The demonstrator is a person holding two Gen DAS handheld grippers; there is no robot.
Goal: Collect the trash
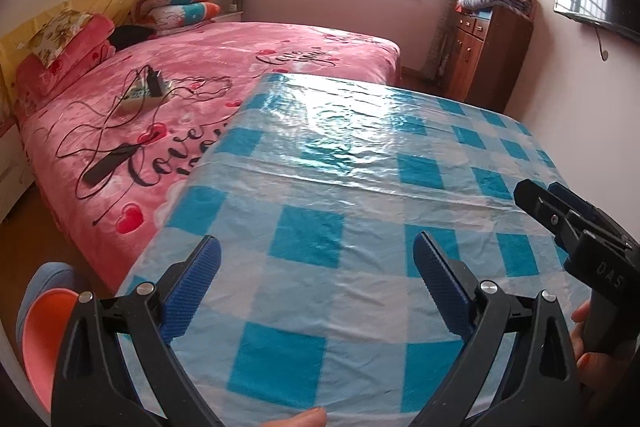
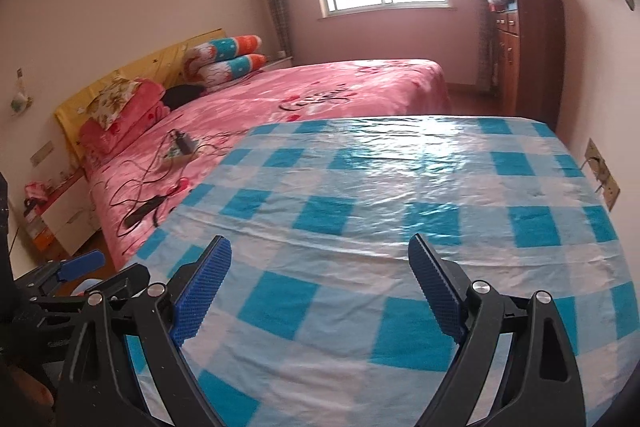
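Observation:
My left gripper (image 1: pixel 316 259) is open and empty, held above the near part of a table covered with a blue and white checked plastic cloth (image 1: pixel 360 163). My right gripper (image 2: pixel 320 259) is open and empty too, over the same cloth (image 2: pixel 400 187). The right gripper also shows at the right edge of the left wrist view (image 1: pixel 568 215), and the left gripper shows at the lower left of the right wrist view (image 2: pixel 80 267). No trash shows on the cloth in either view.
A bed with a pink blanket (image 1: pixel 208 67) stands left of the table, with a power strip and black cables (image 1: pixel 148 91) on it. A wooden cabinet (image 1: pixel 488 55) with folded blankets stands at the far right. A pink and blue bin (image 1: pixel 44 327) sits at the table's lower left.

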